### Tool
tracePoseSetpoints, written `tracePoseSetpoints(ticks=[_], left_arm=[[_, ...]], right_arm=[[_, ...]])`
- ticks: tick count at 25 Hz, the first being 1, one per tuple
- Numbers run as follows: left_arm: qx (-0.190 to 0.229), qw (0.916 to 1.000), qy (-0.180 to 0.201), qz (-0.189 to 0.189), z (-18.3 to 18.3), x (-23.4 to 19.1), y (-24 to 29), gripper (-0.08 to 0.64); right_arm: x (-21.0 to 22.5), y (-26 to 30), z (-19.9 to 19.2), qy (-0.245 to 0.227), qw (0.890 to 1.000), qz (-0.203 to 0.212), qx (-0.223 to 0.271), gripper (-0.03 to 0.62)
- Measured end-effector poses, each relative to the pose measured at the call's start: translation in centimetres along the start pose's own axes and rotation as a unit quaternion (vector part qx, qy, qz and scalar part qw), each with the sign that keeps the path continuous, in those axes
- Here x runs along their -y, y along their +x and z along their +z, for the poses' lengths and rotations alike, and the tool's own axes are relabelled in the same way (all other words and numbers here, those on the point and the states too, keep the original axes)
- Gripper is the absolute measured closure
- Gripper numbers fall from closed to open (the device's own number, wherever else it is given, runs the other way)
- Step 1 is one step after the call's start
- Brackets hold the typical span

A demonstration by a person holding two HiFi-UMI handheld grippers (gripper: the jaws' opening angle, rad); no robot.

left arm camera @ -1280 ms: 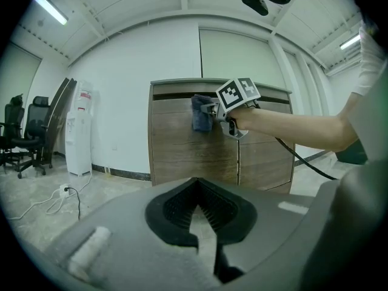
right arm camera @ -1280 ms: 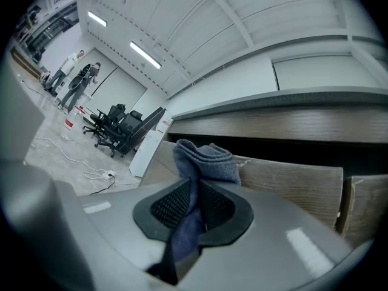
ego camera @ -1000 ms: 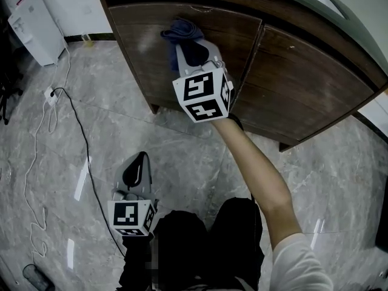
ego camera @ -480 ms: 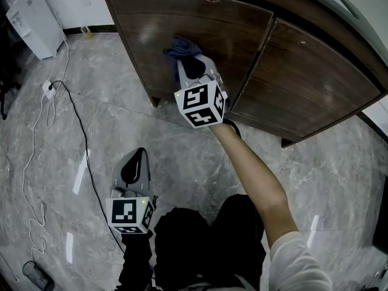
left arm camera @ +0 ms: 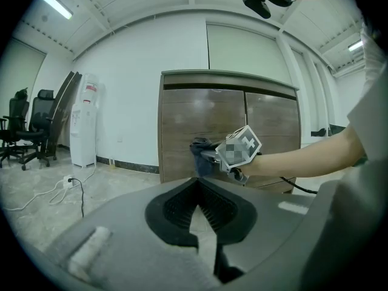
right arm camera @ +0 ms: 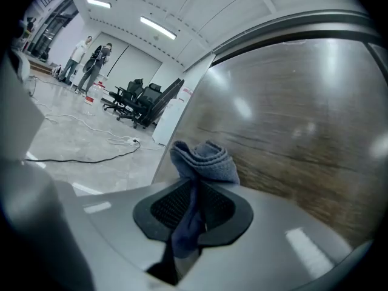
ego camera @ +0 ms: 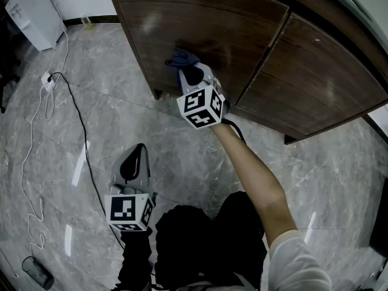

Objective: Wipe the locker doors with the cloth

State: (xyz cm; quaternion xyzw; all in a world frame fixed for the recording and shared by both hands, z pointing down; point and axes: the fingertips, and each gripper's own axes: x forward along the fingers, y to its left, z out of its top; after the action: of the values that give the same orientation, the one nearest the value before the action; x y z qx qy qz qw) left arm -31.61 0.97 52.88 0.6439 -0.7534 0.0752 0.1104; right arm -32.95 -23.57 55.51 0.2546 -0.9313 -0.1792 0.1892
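Hovering low over the glossy grey marble floor (ego camera: 182, 156), the left tongs (ego camera: 139, 155) have their ribbed black pads (left arm camera: 176, 208) pressed together on nothing. Farther out, the right tongs (ego camera: 193, 76) pinch a crumpled blue cloth (ego camera: 180, 58), its bunched folds against the lower part of the left, dark wood-grain locker door (ego camera: 206, 23).

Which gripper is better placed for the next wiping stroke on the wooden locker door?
Right. The right gripper holds the blue cloth at the dark wooden door; the left gripper hangs shut, empty, away from it.
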Motion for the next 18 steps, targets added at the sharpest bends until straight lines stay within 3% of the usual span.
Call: tracePoseSetpoints(ticks=[18], left_arm=[[-0.013, 0.9998, -0.010, 0.011, -1.4, -1.4, 0.1, 0.557]], right_arm=[[-6.0, 4.0, -8.6, -0.013, 0.994, 0.060, -0.094, 0.543]])
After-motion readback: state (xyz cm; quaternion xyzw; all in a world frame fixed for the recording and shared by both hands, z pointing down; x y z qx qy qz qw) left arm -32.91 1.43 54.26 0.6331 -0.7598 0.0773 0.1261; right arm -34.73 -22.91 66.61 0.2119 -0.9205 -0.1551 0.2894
